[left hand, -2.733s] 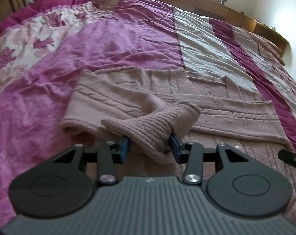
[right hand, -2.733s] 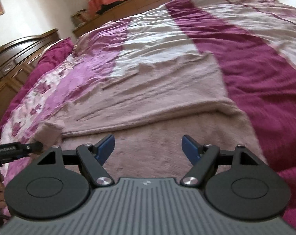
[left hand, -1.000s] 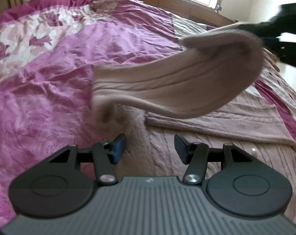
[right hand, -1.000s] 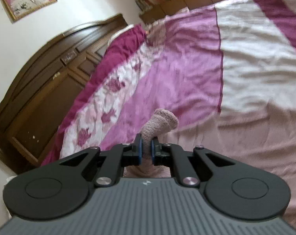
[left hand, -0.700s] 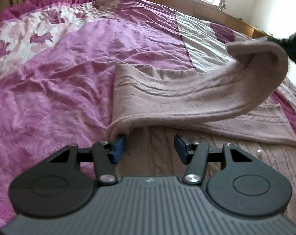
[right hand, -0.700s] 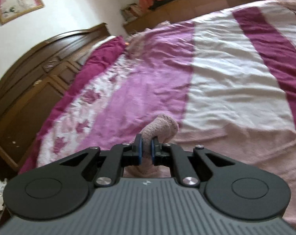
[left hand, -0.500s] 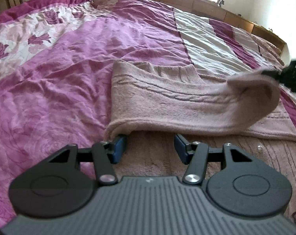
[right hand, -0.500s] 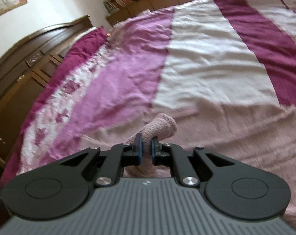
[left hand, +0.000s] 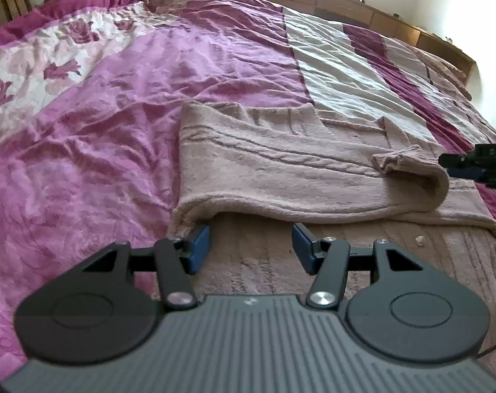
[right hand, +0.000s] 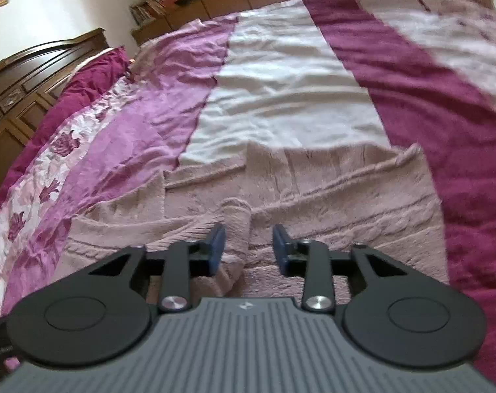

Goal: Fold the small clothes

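Observation:
A dusty-pink knitted sweater (left hand: 280,163) lies spread on the bed. Its sleeve (left hand: 313,193) is folded across the body, with the ribbed cuff (left hand: 398,160) at the right. My left gripper (left hand: 251,249) is open and empty, low over the sweater's hem just in front of the sleeve fold. My right gripper (right hand: 248,249) is open; the cuff (right hand: 238,229) lies loose between its fingers, nearer the left one. The right gripper's tip also shows at the right edge of the left wrist view (left hand: 477,163), beside the cuff.
The bed has a crumpled bedspread in magenta (left hand: 100,131), white (right hand: 280,91) and dark maroon (right hand: 444,114) bands. A dark wooden headboard (right hand: 25,78) stands at the left. Wooden cabinets (left hand: 346,0) run along the far side under a window.
My right gripper carried the cuff across the sweater, lowered it and opened, letting it go. The sleeve now lies folded over the body. My left gripper stayed open and nearly still.

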The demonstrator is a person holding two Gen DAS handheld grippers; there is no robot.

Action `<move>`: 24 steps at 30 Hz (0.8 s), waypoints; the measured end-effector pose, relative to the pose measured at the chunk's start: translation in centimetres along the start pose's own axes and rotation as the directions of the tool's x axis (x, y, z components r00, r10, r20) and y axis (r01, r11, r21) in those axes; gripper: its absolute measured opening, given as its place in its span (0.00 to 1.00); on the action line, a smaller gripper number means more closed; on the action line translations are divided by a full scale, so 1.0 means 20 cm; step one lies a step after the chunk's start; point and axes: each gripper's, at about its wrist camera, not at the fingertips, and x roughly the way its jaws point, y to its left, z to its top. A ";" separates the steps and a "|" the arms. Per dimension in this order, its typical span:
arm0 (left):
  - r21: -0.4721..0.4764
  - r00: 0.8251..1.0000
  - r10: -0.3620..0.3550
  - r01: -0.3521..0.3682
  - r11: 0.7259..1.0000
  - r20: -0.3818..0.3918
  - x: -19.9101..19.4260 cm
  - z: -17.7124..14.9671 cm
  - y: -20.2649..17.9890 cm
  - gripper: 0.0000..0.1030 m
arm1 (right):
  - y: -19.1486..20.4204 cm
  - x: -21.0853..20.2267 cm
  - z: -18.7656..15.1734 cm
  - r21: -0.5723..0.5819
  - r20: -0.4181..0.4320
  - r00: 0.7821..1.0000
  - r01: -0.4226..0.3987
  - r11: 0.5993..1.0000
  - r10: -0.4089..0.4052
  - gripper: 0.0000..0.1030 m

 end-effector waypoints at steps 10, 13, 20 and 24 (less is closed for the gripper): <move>0.062 0.999 -0.030 0.028 0.998 0.026 -0.11 0.06 -0.10 0.55 | 0.39 -0.12 -0.13 -0.401 0.062 0.998 0.007 0.916 0.020 0.68; 0.075 0.998 -0.044 0.041 0.996 0.039 -0.12 0.08 -0.13 0.55 | 0.48 -0.08 -0.18 -0.483 0.061 0.998 0.045 0.875 -0.018 0.68; 0.074 0.999 -0.025 0.022 0.997 0.037 -0.03 0.14 -0.13 0.55 | 0.51 0.07 -0.20 -0.525 0.062 0.994 0.108 0.844 -0.088 0.68; 0.019 0.999 -0.033 0.032 0.999 0.033 0.05 0.17 -0.11 0.55 | 0.47 0.11 -0.17 -0.496 0.078 0.991 0.135 0.858 -0.111 0.50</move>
